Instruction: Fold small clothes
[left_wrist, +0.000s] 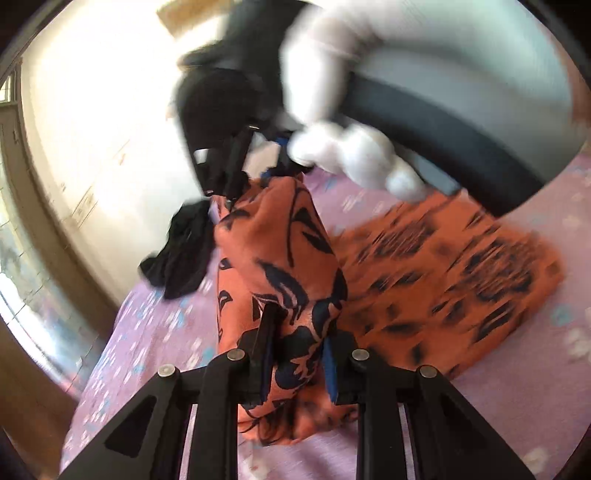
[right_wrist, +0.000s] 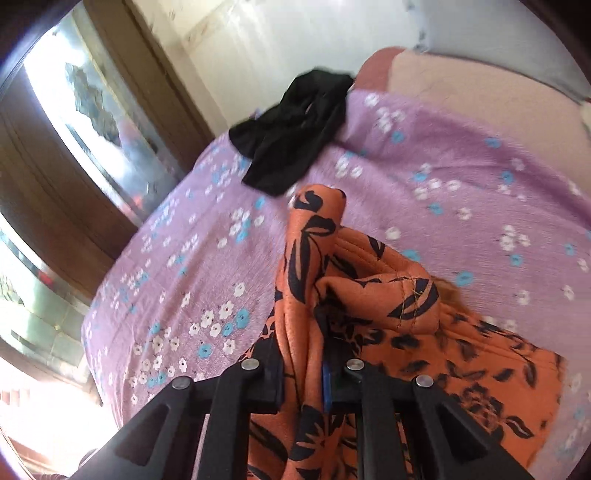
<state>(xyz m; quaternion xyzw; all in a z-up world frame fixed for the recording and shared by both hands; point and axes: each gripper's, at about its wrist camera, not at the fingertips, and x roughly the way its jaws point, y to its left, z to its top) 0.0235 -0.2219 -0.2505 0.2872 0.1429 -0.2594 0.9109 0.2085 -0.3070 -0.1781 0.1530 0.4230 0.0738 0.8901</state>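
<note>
An orange garment with a black leaf print lies partly on the bed, with one edge lifted and stretched between both grippers. My left gripper is shut on the near end of that edge. At the far end, my right gripper pinches the fabric, held by a white-gloved hand. In the right wrist view the right gripper is shut on a bunched fold of the orange garment, which rises in front of the fingers. The rest of the garment spreads to the right on the sheet.
The bed has a purple sheet with small white and blue flowers. A crumpled black garment lies near the far edge by the wall. A pink pillow or blanket sits at the back right. A window with a brown frame stands to the left.
</note>
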